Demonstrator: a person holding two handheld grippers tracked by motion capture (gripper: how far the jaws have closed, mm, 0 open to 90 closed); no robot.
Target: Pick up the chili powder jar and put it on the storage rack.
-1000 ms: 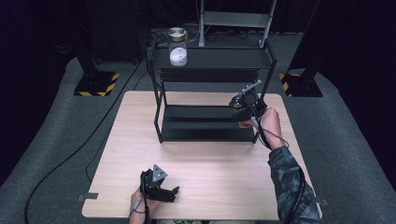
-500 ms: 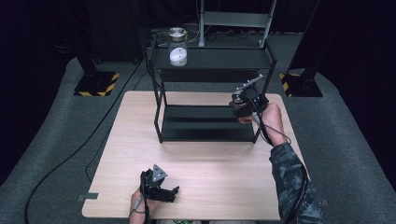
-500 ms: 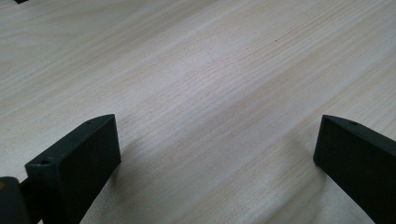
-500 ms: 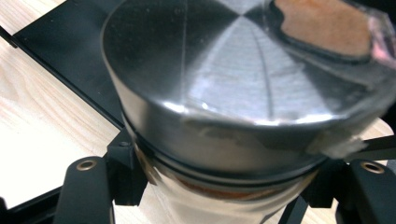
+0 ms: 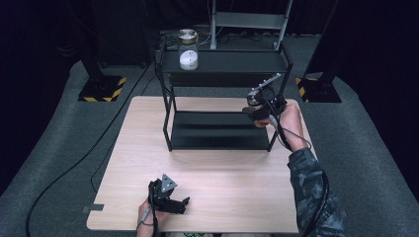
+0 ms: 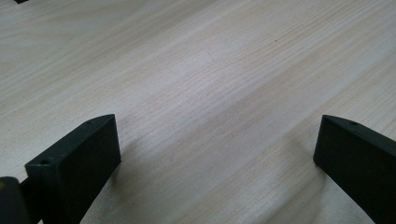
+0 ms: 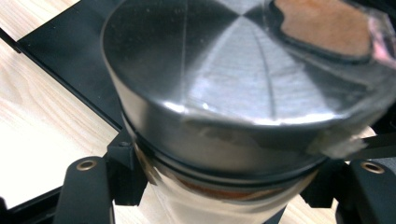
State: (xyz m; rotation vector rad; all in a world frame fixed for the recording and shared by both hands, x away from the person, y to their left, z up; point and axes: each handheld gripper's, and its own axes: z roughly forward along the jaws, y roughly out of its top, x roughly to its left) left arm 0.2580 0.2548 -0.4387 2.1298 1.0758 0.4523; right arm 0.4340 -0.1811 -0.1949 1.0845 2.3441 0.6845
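Nearest the person, the left gripper (image 5: 184, 201) rests low at the near edge of the wooden table (image 5: 232, 182), held in the left hand (image 5: 150, 213); in the left gripper view its two black jaws stand wide apart with nothing but bare wood grain between them. Farther out, near the right end of the black two-tier shelf rack (image 5: 222, 84), the right hand (image 5: 289, 121) holds the right gripper (image 5: 253, 101) raised above the table, beside the rack's front right post and about level with the gap between its tiers. In the right gripper view that gripper's jaws are closed on a jar (image 7: 233, 121), clamping it from both sides just under its brushed metal lid (image 7: 219, 70); the lid's round top faces the camera, and a strip of clear tape runs over its edge. Below the lid a band of the jar's clear wall shows something brownish inside, though what it is cannot be made out. Behind the jar in that view lie the table's pale wood and the rack's black lower tier (image 7: 65, 60). Farthest away, at the left end of the rack's upper tier, a second glass jar (image 5: 188, 49) stands upright with a metal lid on it and a white mass filling its lower part, well apart from both grippers. Beyond the rack the floor is grey carpet (image 5: 59, 123).
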